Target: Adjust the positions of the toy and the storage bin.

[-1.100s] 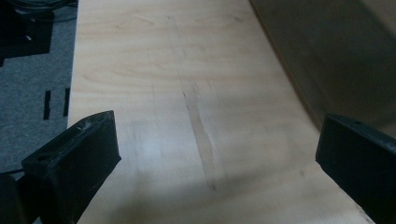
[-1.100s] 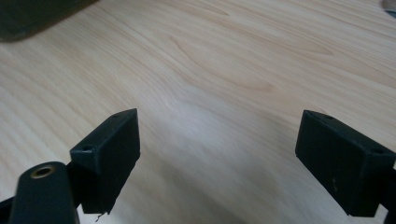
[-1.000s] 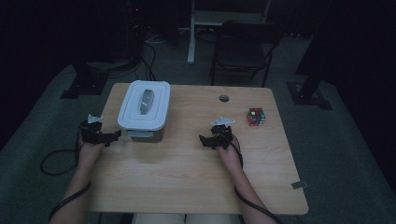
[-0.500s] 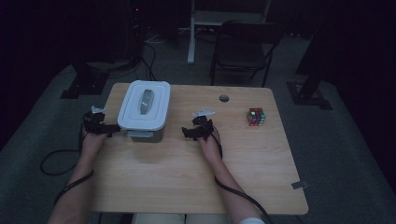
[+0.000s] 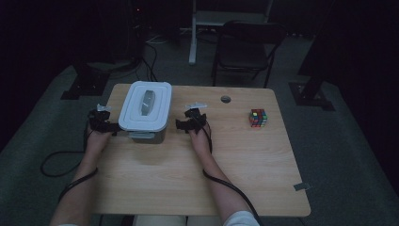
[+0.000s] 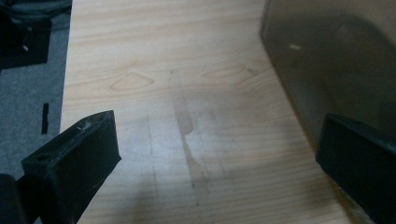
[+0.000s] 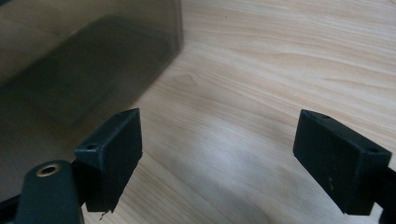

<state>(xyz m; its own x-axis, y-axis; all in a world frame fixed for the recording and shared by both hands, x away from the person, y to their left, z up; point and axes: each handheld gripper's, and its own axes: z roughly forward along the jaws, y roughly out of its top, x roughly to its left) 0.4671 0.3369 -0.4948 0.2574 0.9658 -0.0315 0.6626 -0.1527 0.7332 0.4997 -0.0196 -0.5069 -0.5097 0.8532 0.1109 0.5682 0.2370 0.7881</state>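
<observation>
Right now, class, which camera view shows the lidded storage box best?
The high view: the whole box with its white lid shows there on the table. The left gripper view catches one smoky side wall; the right gripper view another wall.

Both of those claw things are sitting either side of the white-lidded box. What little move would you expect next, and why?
Probably each closes in the last bit onto the box's sides. The left gripper sits against its left wall; the right gripper stands just off its right wall. Both have open jaws with only table between them, and the lid looks still on.
</observation>
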